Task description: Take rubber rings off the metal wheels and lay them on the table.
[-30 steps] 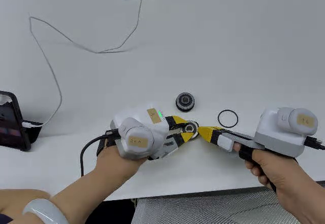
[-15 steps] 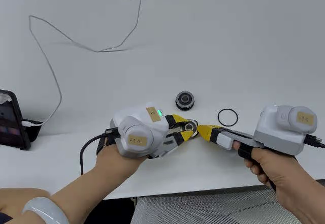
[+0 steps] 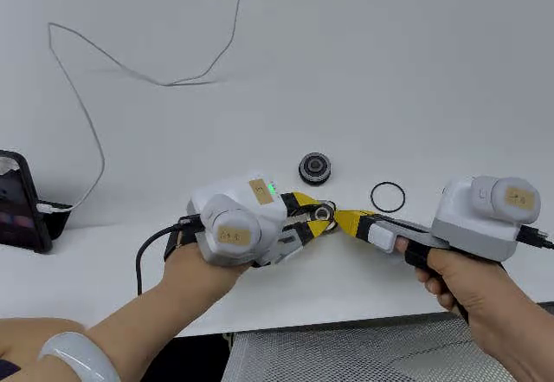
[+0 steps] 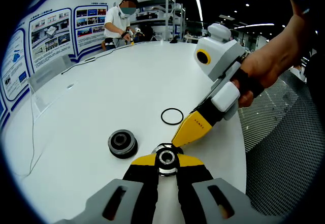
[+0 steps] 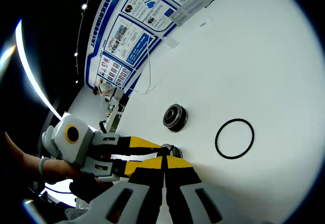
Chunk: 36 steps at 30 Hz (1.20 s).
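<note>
Right tongs (image 5: 163,160) have edged in, tips closed at the wheel's (image 3: 322,214) 3 o'clock; left tongs (image 4: 166,162) clamp it, so peel the ring (image 4: 162,146) outward steadily.

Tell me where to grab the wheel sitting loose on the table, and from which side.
Take the loose wheel across its black outer rim, coming straight down from above. It seems to lie flat, hub up, so the rim is free all round; the ring lies apart from it.
</note>
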Each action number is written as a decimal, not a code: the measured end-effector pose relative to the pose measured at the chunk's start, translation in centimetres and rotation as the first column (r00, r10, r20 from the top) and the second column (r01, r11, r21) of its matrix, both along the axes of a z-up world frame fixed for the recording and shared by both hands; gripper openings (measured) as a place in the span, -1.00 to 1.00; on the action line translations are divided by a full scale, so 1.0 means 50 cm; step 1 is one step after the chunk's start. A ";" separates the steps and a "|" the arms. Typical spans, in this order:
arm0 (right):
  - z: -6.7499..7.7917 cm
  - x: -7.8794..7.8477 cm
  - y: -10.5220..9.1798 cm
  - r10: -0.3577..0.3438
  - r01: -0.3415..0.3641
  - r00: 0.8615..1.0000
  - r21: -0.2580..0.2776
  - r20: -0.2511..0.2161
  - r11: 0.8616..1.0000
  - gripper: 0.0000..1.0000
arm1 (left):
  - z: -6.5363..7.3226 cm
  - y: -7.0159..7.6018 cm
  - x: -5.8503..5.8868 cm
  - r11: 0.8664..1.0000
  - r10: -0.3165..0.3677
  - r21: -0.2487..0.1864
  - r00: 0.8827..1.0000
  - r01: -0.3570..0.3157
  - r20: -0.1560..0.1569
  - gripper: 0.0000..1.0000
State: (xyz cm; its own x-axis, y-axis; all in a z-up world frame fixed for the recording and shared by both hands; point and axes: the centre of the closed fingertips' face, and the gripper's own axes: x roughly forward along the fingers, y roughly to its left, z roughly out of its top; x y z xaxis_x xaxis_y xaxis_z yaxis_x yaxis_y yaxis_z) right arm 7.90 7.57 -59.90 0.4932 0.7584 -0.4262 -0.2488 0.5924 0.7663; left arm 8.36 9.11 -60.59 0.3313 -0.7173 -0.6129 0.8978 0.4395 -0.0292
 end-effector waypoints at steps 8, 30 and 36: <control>0.002 0.002 0.002 0.004 -0.004 1.000 0.008 0.002 1.000 -0.98 | 0.001 0.000 0.000 1.000 0.001 0.000 1.000 -0.001 0.000 -0.75; 0.019 0.000 0.016 0.024 -0.025 1.000 0.035 0.014 0.999 -0.97 | 0.000 -0.001 0.001 1.000 0.000 0.001 1.000 0.000 0.000 -0.75; 0.021 -0.002 0.017 0.031 -0.031 0.999 0.041 0.016 0.999 -0.97 | 0.001 -0.001 0.000 1.000 0.000 0.002 1.000 0.000 0.001 -0.75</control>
